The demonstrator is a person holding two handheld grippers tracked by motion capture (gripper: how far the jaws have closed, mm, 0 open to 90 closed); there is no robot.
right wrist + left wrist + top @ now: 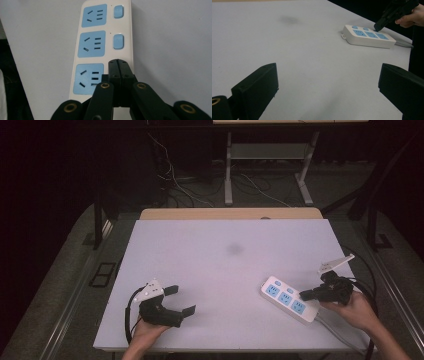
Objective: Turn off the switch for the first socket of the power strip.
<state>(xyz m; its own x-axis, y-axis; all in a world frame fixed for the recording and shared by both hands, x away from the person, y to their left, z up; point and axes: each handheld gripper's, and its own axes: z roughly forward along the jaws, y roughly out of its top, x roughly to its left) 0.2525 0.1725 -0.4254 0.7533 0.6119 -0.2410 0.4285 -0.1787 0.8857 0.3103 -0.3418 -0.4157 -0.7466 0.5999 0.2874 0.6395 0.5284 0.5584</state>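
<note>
A white power strip [290,301] with three blue sockets lies near the right edge of the white table [225,270], the right gripper [303,295] has its jaws pressed together with the tips over the strip, and the left gripper [180,300] sits wide open, well apart.

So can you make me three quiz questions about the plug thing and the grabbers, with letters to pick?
1. Where is the power strip? A far left B near right corner C on the floor
2. How many blue sockets has it? A two B three C five
3. How does the right gripper stand? A shut B wide open C holding a cup

Answers: 1 B, it lies by the right hand on the table. 2 B, three blue panels show. 3 A, its jaws meet over the strip; the left gripper is open.
</note>
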